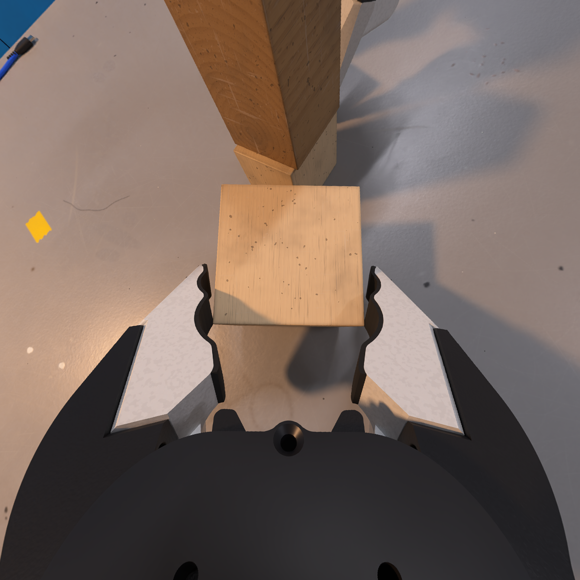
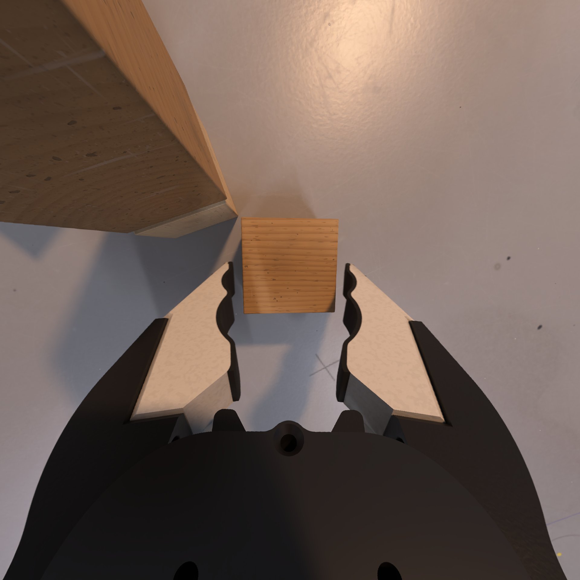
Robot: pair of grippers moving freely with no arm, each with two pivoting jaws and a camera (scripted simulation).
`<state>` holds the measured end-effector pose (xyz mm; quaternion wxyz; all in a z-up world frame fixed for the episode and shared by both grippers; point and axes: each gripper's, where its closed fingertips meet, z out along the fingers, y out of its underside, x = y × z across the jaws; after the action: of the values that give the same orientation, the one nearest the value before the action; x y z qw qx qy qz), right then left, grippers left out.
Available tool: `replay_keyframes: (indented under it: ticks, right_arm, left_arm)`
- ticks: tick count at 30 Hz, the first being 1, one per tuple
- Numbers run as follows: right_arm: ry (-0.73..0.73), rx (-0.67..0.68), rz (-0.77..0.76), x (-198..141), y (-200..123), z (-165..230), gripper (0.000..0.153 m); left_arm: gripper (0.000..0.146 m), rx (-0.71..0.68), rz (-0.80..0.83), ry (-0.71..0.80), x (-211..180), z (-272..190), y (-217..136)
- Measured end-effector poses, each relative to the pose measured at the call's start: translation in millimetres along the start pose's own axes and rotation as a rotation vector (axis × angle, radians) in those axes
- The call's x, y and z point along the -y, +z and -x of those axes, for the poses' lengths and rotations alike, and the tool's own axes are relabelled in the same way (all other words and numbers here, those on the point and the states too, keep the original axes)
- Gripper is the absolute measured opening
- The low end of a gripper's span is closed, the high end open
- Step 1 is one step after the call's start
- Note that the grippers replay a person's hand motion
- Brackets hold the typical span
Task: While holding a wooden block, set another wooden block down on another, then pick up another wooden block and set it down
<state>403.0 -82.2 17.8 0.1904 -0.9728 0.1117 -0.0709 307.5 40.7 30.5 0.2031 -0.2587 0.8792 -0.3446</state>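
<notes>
In the left wrist view my left gripper (image 1: 288,267) is shut on a pale wooden block (image 1: 288,255), both pads pressing its sides, and the block casts a shadow on the table below. Just beyond it a darker wooden block (image 1: 251,78) stands on a paler block (image 1: 317,157). In the right wrist view my right gripper (image 2: 288,264) is open around a small brown block (image 2: 288,266) that lies on the table, with a narrow gap at each finger. The same stack shows at upper left, the dark block (image 2: 94,125) over the pale one (image 2: 188,222).
The grey table (image 1: 470,314) has a yellow tape scrap (image 1: 38,226) at the left. A blue cable (image 1: 15,53) and a blue surface (image 1: 18,18) lie at the far upper left. A pencilled cross (image 2: 326,367) marks the table near my right gripper.
</notes>
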Motion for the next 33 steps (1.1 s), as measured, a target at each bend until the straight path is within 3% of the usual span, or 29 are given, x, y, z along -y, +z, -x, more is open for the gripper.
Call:
replay_keyframes:
  ticks: [2, 10, 15, 18, 22, 25, 33]
  right_arm:
    - [0.004, 0.01, -0.003, -0.6, 0.1, 0.0, 0.06]
    - [0.056, 0.039, -0.087, -18.6, -19.0, -11.9, 0.06]
    - [0.14, 0.054, -0.21, -25.9, -52.2, -20.9, 0.06]
    - [0.132, 0.035, -0.343, -3.8, -90.3, -17.2, 0.06]
    - [0.03, -0.013, -0.572, 58.7, -147.8, 9.5, 0.06]
    - [-0.023, 0.029, -0.688, 101.9, -170.3, 39.3, 0.06]
    - [-0.068, 0.04, -0.373, 111.9, -143.0, 42.5, 0.06]
  left_arm:
    - [0.1, -0.001, 0.002, -0.003, -0.5, 0.4, 0.2]
    - [0.1, 0.007, 0.007, -0.009, -1.6, 4.4, -1.4]
    - [0.1, 0.009, -0.001, -0.026, -0.4, 8.5, -5.3]
    - [0.1, 0.017, -0.011, -0.029, 1.9, 10.9, -9.8]
    - [0.1, 0.017, -0.023, -0.04, 4.4, 12.5, -13.9]
    - [0.1, 0.011, -0.023, -0.044, 3.8, 12.3, -13.5]
    - [0.1, -0.005, 0.0, -0.042, 2.0, 11.8, -9.7]
